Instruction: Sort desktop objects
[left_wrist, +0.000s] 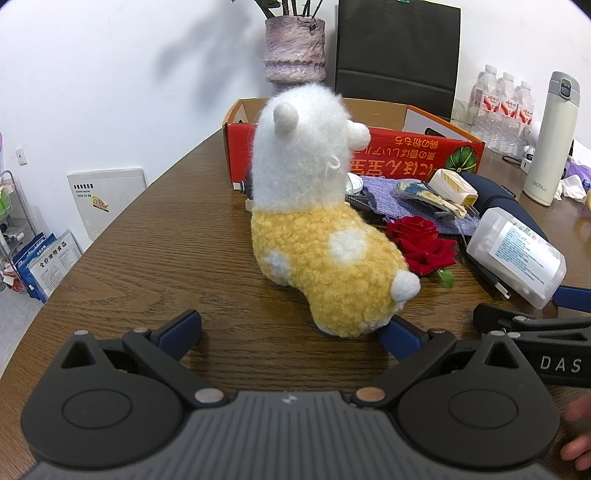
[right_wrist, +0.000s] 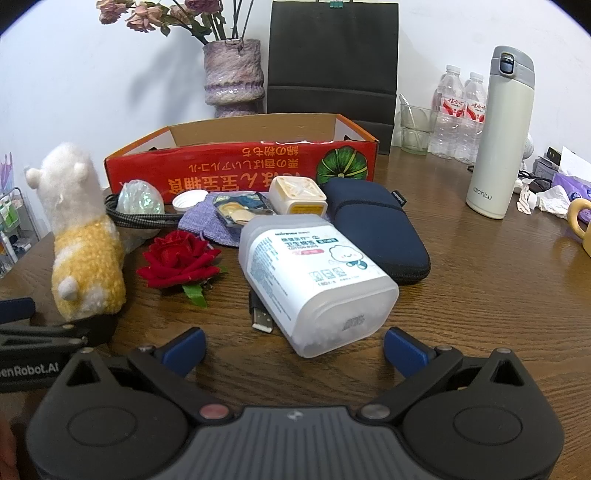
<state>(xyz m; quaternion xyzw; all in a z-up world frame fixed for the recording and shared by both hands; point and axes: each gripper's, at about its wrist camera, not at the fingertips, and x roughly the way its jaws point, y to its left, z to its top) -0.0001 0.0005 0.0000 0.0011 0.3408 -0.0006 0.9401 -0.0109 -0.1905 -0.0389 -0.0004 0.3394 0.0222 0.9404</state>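
Dead ahead at frame centre, the plush toy (left_wrist: 314, 236) sits between my left gripper's (left_wrist: 291, 332) wide-spread jaws, its long axis running away toward the red box (left_wrist: 406, 155). My right gripper (right_wrist: 293, 345), equally wide, faces the cotton-swab box (right_wrist: 314, 277).

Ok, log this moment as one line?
left tool: open, right finger touching yellow-and-white plush toy | right tool: open, before translucent cotton-swab box | red cardboard box: nothing visible inside
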